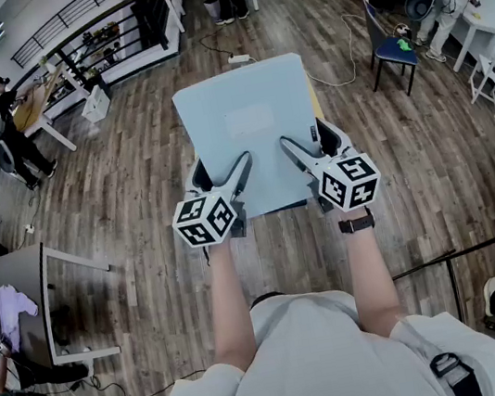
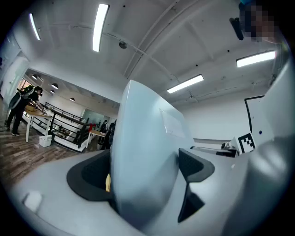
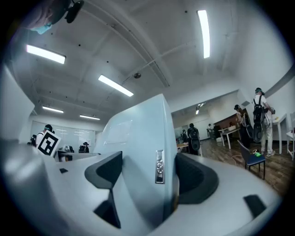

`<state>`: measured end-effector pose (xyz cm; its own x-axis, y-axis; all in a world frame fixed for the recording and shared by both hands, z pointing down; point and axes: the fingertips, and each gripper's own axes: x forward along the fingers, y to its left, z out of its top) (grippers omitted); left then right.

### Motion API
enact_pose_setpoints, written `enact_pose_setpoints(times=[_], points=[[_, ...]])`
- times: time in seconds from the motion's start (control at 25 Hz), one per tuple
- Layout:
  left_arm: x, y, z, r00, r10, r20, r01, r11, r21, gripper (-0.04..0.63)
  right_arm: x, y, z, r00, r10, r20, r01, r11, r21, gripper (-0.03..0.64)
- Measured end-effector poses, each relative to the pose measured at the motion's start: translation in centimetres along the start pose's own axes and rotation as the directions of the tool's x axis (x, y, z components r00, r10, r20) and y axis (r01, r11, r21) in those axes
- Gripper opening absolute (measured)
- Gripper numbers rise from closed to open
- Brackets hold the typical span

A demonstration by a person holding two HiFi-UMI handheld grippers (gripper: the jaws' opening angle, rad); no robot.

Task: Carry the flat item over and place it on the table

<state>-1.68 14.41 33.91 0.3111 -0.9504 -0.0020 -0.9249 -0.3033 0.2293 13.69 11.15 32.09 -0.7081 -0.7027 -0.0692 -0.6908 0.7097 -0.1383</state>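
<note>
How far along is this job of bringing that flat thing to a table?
Done: the flat board is off its starting spot, gripped by the left gripper and the right gripper, one on each side.
In hand: it is being carried, with only wooden floor beneath it.
Left: reaching a table and setting the board down.

Bright, even indoor light. Ceiling strip lamps above the flat item glare white in both gripper views. The flat item's near edge is soft and out of focus, while the room beyond it is sharper. All three views bow strongly towards dark, vignetted corners. In the head view the floor around the flat item carries only faint, diffuse shadows.
</note>
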Motion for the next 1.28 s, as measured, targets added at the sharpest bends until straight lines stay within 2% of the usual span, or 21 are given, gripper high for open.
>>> enact_pose_setpoints(times=[0.36, 0.56, 0.96, 1.28], points=[[1.1, 1.0, -0.5, 1.0, -0.006, -0.015, 0.006, 1.0, 0.005, 0.469, 1.1, -0.8, -1.0, 1.0, -0.015, 0.01, 0.015, 1.0, 0.027, 0.35], [6.2, 2.2, -1.0, 0.999, -0.037, -0.027, 0.038, 0.999, 0.018, 0.469, 3.9, -4.8, -1.8, 0.999, -0.048, 0.025, 0.047, 0.998, 0.047, 0.35], [16.6, 10.6, 4.3, 0.994, -0.112, 0.009, 0.112, 0.993, 0.022, 0.469, 16.1, -8.7, 1.6, 0.989, -0.12, 0.089, 0.12, 0.993, 0.002, 0.35], [23.6, 16.9, 3.6, 0.988, -0.153, -0.028, 0.152, 0.988, -0.036, 0.469, 24.0, -12.0, -0.1, 0.983, -0.176, 0.052, 0.176, 0.984, -0.001, 0.351]])
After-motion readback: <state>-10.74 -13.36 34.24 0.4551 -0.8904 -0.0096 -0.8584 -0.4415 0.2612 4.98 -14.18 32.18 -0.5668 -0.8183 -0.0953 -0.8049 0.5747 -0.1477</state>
